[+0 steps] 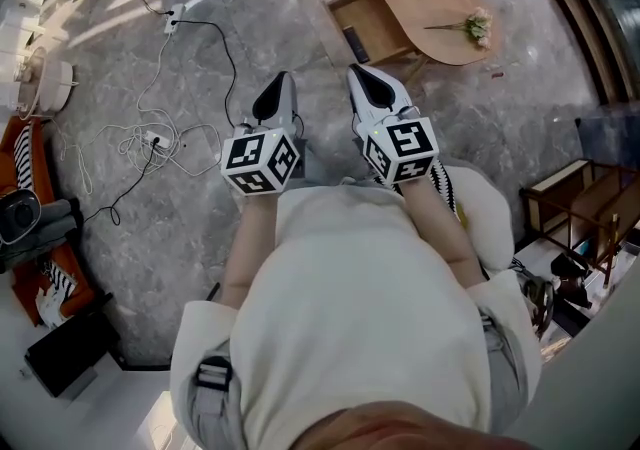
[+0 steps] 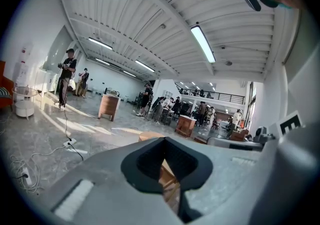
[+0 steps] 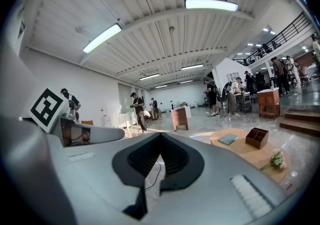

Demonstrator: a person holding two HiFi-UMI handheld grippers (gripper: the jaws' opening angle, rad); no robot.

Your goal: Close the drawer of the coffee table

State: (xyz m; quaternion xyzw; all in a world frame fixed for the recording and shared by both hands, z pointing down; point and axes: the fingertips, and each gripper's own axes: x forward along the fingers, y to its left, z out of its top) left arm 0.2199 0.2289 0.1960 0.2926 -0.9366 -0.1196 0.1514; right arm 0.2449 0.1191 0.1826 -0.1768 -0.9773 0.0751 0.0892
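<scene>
Tongs both shut and empty; drawer open, well ahead of me.
Head view: the drawer [image 1: 365, 26] hangs out of the coffee table [image 1: 430, 13]. I'd judge that a push on one corner could skew and jam it, and a hard shove could shift the table and roll the flowers [image 1: 478, 26]. My left tongs [image 1: 277, 90] and right tongs [image 1: 368, 80] point nearly level, side by side. Left gripper view: jaws together, with wood beyond them, probably the table. Right gripper view: jaws together, holding nothing, table off right.
</scene>
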